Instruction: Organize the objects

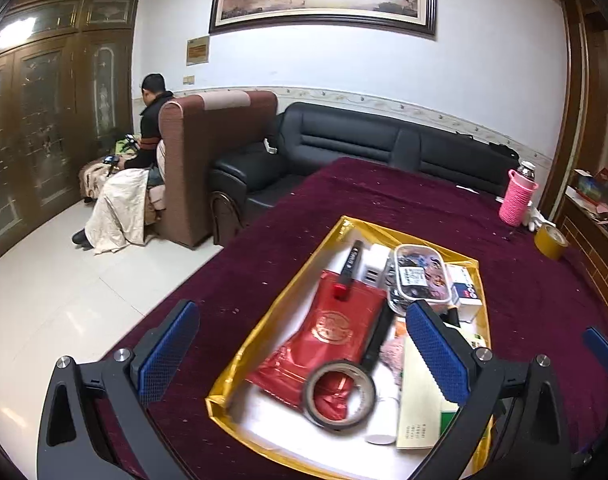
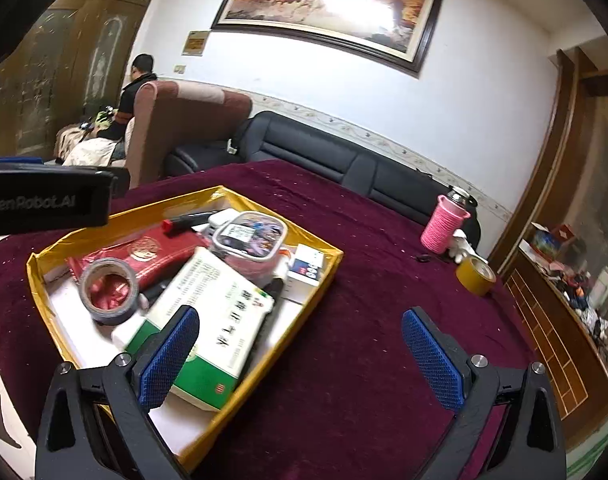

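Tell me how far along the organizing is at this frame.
Mostly done, it seems: the gold tray already holds the grey tape roll, red pouch, green-and-white box and clear lidded container. Nothing is in hand; the left gripper and right gripper are both open and empty. Left out on the maroon cloth: the yellow tape roll and pink-sleeved bottle.

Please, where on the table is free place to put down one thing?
Free: the maroon cloth between the gold tray and the yellow tape roll. The tray is crowded; the far corner by the pink bottle is cluttered too.
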The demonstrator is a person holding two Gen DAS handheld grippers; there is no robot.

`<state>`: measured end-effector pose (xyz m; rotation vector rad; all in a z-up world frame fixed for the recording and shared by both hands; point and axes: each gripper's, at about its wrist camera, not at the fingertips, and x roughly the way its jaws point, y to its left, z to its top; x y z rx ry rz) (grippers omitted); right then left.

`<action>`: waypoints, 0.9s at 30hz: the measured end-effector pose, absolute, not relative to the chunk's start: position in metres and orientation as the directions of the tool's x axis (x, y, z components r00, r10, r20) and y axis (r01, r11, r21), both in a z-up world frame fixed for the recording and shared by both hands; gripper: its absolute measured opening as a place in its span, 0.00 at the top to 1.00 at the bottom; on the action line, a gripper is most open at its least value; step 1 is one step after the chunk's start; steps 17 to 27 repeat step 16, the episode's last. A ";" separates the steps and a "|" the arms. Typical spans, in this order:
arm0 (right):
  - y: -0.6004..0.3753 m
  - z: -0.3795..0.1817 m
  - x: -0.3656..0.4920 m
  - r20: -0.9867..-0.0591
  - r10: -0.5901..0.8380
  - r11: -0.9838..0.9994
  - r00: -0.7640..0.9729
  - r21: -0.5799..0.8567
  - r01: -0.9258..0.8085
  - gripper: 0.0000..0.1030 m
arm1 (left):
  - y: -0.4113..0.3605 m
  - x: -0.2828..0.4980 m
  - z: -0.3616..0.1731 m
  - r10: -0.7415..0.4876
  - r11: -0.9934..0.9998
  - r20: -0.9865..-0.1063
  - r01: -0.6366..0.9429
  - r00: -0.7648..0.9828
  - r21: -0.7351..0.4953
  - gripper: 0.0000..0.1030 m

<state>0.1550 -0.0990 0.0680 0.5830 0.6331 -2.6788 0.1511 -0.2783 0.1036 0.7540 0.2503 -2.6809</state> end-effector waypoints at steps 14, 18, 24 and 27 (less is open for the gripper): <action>-0.094 0.074 0.158 -0.458 -0.240 -0.851 -0.856 -0.326 0.413 0.00 | -0.266 0.155 0.111 -0.303 -0.928 -0.522 0.371 -0.797 -0.027 0.00; -0.091 0.074 0.158 -0.460 -0.243 -0.853 -0.854 -0.317 0.414 0.00 | -0.264 0.155 0.112 -0.298 -0.930 -0.529 0.367 -0.794 -0.027 0.00; -0.091 0.074 0.158 -0.460 -0.243 -0.853 -0.854 -0.317 0.414 0.00 | -0.264 0.155 0.112 -0.298 -0.930 -0.529 0.367 -0.794 -0.027 0.00; -0.091 0.074 0.158 -0.460 -0.243 -0.853 -0.854 -0.317 0.414 0.00 | -0.264 0.155 0.112 -0.298 -0.930 -0.529 0.367 -0.794 -0.027 0.00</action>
